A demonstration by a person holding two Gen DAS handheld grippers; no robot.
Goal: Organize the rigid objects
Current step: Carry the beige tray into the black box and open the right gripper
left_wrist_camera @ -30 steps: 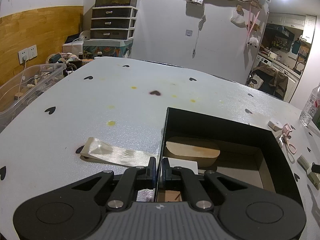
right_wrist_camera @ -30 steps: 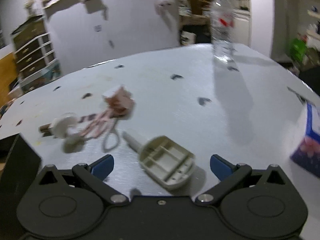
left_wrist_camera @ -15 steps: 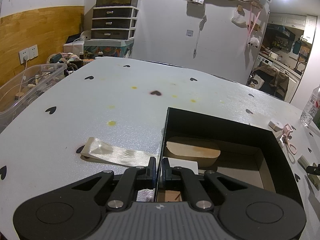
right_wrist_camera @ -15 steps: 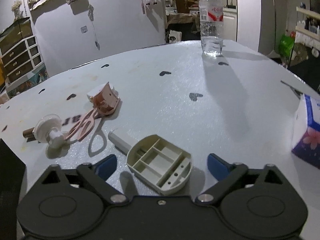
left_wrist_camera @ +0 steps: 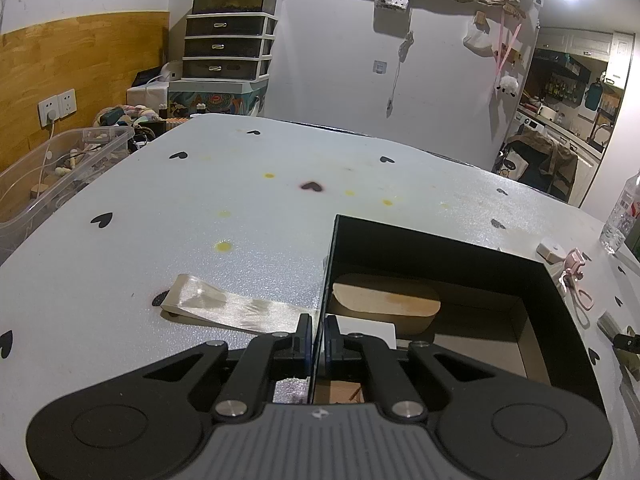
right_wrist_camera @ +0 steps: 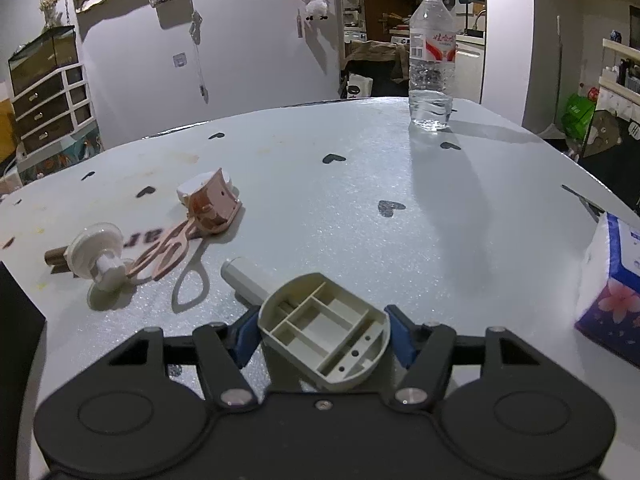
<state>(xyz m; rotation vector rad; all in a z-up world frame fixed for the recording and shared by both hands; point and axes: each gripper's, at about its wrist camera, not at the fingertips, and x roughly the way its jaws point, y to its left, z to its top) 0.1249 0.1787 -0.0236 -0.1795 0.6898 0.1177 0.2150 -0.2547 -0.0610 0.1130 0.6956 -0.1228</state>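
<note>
My right gripper [right_wrist_camera: 322, 334] is shut on a beige ribbed plastic piece with a stub handle [right_wrist_camera: 320, 326] that lies on the white table. My left gripper [left_wrist_camera: 315, 338] is shut on the near left wall of a black open box [left_wrist_camera: 440, 248]. Inside the box lie a flat wooden oval [left_wrist_camera: 384, 304] and a white card [left_wrist_camera: 368, 330]. To the left of the beige piece lie a pink clip with loops [right_wrist_camera: 208, 208] and a white round suction piece [right_wrist_camera: 98, 254].
A water bottle [right_wrist_camera: 432, 64] stands at the far right of the table. A tissue pack [right_wrist_camera: 612, 288] sits at the right edge. A shiny ribbon strip [left_wrist_camera: 232, 310] lies left of the box. A clear storage bin [left_wrist_camera: 52, 172] stands off the table's left side.
My right gripper has moved forward around the beige piece and closed its fingers on it. The left gripper and the box have not moved.
</note>
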